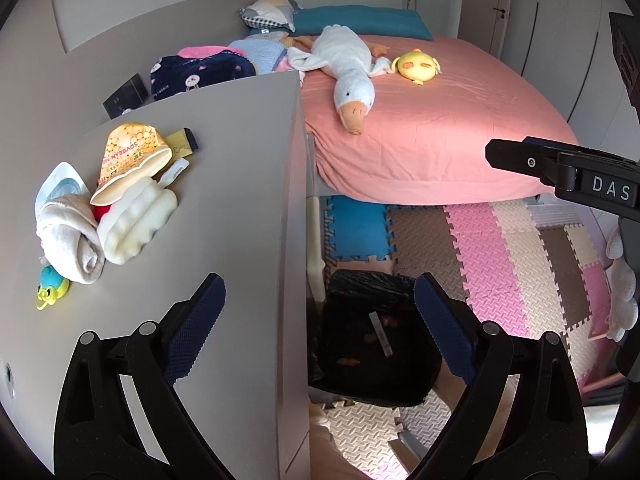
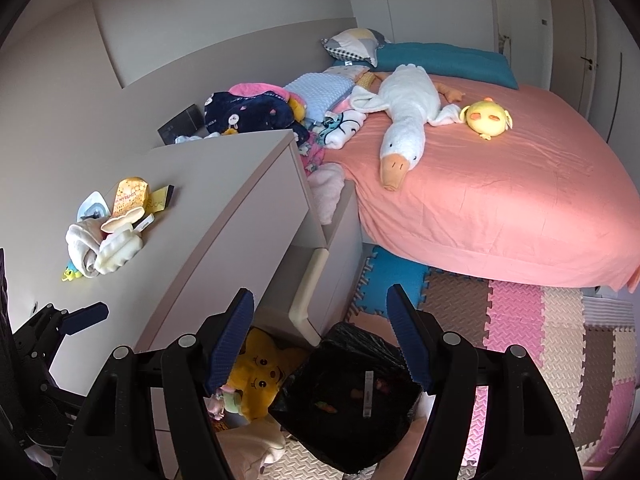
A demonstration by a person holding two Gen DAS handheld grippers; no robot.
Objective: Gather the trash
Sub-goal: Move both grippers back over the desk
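Left gripper (image 1: 320, 312): your jaws gape wide, holding nothing.
Right gripper (image 2: 320, 328): likewise wide, empty.
Soybean wrapper (image 1: 130, 160): on worktop (image 1: 224, 184), ten o'clock.
Bin (image 2: 352, 400): six o'clock.

The left claw (image 1: 320, 304) was held spread wide, its two blue-padded fingers (image 1: 200, 320) well apart with nothing between them, angled forward and downward. The right claw (image 2: 320, 316) stood likewise wide apart and empty, blue pads (image 2: 408, 336) facing each other across a broad gap, also tilted downward. The right claw showed at the right edge of the left wrist view, its black arm reaching in sideways, while part of the left claw appeared low at the left edge of the right wrist view.
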